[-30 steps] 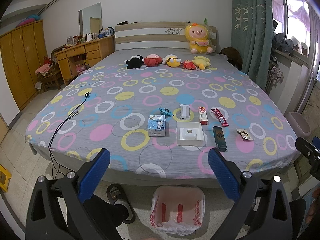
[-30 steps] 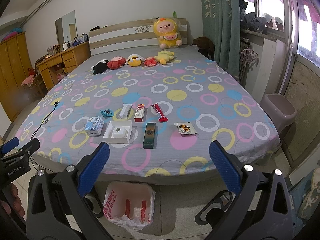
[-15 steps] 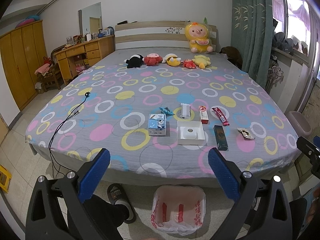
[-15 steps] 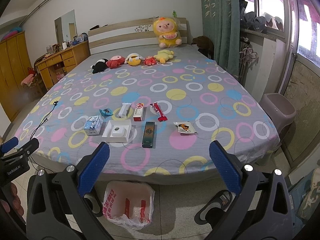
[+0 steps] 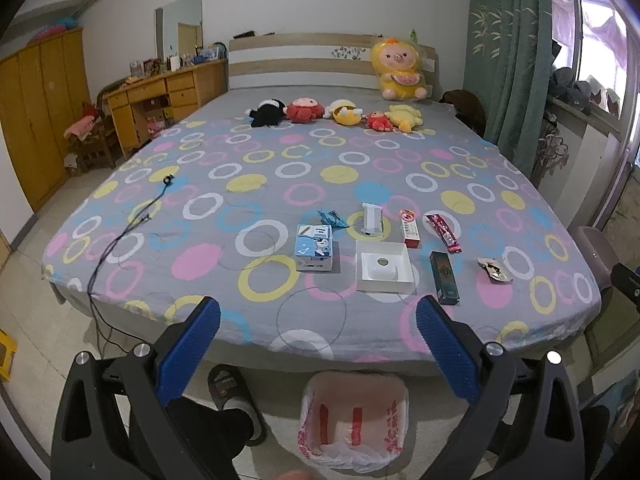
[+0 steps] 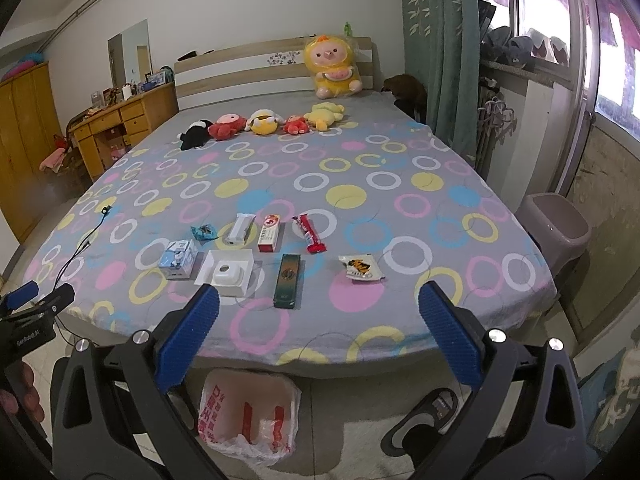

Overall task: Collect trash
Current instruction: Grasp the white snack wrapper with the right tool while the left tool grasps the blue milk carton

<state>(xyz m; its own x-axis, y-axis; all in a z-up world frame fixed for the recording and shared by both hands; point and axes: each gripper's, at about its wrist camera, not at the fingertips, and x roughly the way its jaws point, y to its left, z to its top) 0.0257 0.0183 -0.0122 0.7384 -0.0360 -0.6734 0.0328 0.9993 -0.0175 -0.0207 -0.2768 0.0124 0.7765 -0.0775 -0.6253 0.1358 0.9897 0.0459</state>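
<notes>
Several pieces of trash lie near the front edge of the bed (image 5: 200,264): a blue-white carton (image 5: 314,247), an open white box (image 5: 385,266), a dark green box (image 5: 444,277), a red-white box (image 5: 410,228), a red wrapper (image 5: 442,233), a white packet (image 5: 372,219), a small blue wrapper (image 5: 330,218) and a torn silver wrapper (image 5: 495,269). A bin lined with a white-red plastic bag (image 5: 354,420) stands on the floor below the bed's edge. My left gripper (image 5: 318,344) and right gripper (image 6: 318,340) are open and empty, held in front of the bed.
Several plush toys (image 5: 340,112) line the head of the bed. A black cable (image 5: 132,224) trails over the bed's left edge. A grey bin (image 6: 556,228) stands by the window on the right. A slippered foot (image 5: 236,404) stands left of the bag. Wooden desk (image 5: 160,96) at left.
Both grippers have crept slightly closer to the bed. Both stay open and empty.
</notes>
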